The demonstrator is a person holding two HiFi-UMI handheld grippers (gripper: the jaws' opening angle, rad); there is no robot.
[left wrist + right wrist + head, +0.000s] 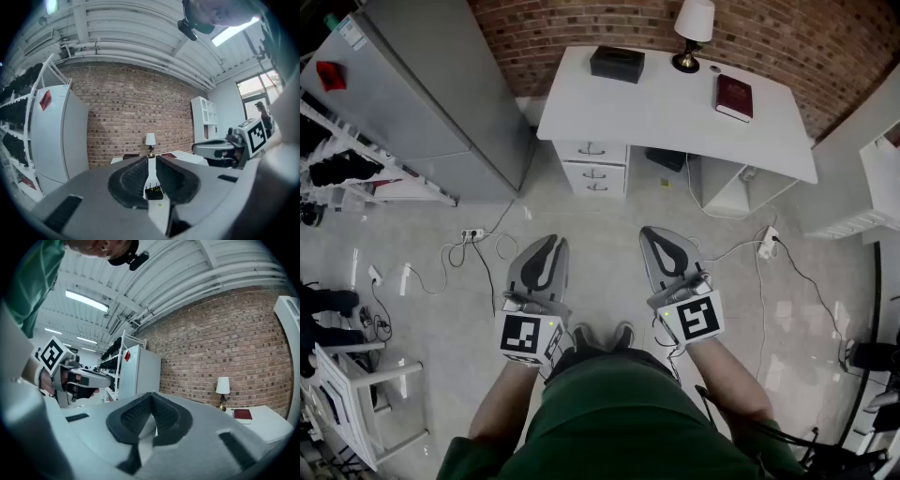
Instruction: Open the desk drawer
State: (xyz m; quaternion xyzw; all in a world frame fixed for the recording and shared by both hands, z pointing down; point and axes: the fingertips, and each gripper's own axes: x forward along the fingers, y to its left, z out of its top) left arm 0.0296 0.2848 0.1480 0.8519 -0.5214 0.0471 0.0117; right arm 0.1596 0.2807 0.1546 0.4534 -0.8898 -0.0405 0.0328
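Note:
The white desk (675, 108) stands against the brick wall ahead, and its shut drawers (592, 150) are stacked under its left end, each with a small handle. I hold both grippers level over the floor, well short of the desk. The left gripper (553, 240) has a narrow gap between its pads and nothing in it; in the left gripper view (151, 158) the desk shows through the slit. The right gripper (654, 231) has its tips together and holds nothing, as the right gripper view (151, 394) also shows.
On the desk are a lamp (694, 23), a red book (734, 97) and a black box (617, 64). A tall grey cabinet (441, 94) stands left of the desk. Cables and a power strip (472, 234) lie on the floor. A white chair (347, 394) is at my left.

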